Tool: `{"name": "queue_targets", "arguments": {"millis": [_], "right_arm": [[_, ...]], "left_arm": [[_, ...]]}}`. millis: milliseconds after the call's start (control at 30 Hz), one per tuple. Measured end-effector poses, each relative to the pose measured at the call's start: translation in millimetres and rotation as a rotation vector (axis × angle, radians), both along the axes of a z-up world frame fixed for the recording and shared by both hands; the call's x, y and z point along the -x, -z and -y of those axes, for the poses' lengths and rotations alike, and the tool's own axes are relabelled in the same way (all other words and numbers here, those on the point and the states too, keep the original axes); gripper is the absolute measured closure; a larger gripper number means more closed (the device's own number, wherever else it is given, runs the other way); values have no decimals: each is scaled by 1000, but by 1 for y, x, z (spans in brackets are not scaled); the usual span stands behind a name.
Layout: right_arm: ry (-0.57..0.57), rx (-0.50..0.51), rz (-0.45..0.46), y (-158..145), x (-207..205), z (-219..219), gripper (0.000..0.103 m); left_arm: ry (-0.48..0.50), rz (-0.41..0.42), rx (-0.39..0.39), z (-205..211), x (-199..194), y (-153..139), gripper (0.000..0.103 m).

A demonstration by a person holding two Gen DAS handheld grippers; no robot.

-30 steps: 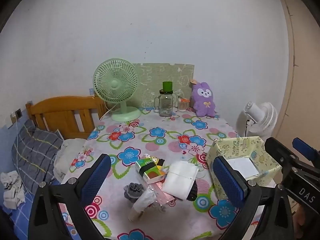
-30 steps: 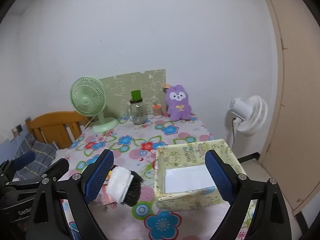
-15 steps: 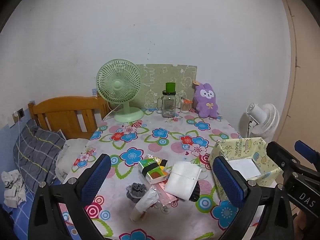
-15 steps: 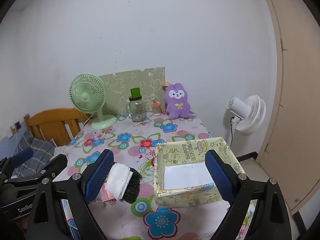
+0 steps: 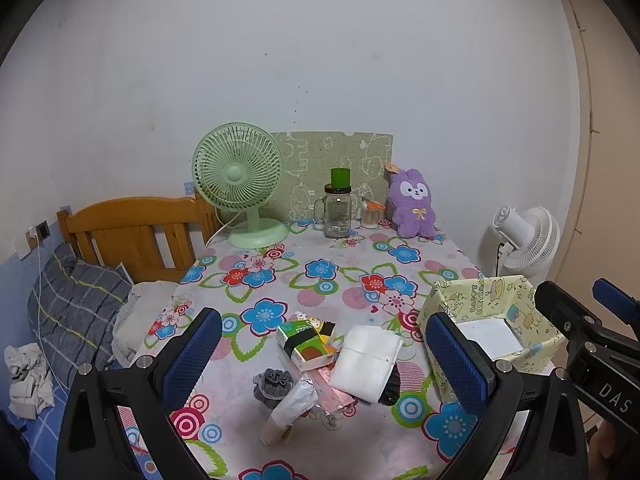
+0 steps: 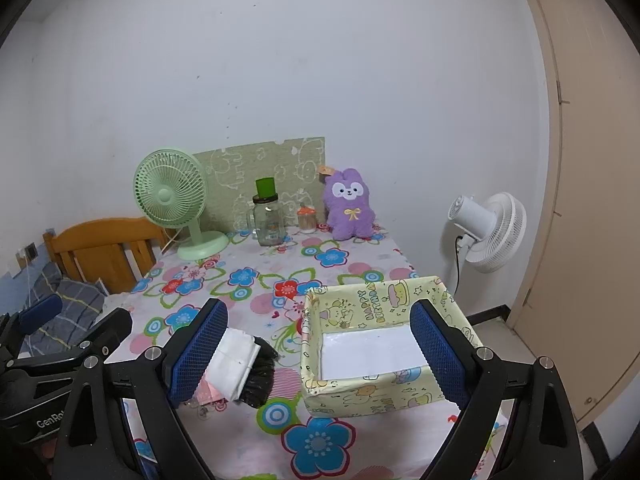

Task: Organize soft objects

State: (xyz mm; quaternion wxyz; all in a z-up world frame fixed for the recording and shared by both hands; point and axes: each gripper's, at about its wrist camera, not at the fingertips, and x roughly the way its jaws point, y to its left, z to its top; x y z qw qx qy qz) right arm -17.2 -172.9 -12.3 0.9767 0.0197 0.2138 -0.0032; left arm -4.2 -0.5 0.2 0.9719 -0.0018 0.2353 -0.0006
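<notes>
A white cloth printed with blue, red and pink flowers and green leaves covers the worktop (image 5: 332, 268). At centre frame stand a mint-green fan (image 5: 240, 184) and a purple plush rabbit (image 5: 414, 208) with a yellow bow. At lower right sits a pale yellow cartoon-print box (image 6: 376, 344) with a white floor. Blue pads line both black grippers.

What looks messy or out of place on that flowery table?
A loose heap sits near the front edge: a white folded cloth lying over something black, a green packet, a grey scrunchie. The yellow box beside it holds only a white liner.
</notes>
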Motion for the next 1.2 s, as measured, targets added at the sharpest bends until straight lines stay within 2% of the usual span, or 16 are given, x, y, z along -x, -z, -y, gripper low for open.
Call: {"name": "queue_targets", "arguments": {"millis": [1200], "right_arm": [[3,8,-4,1,0,-5,9]], "left_arm": [[0,-2,-2,-1,-1,1,1]]}}
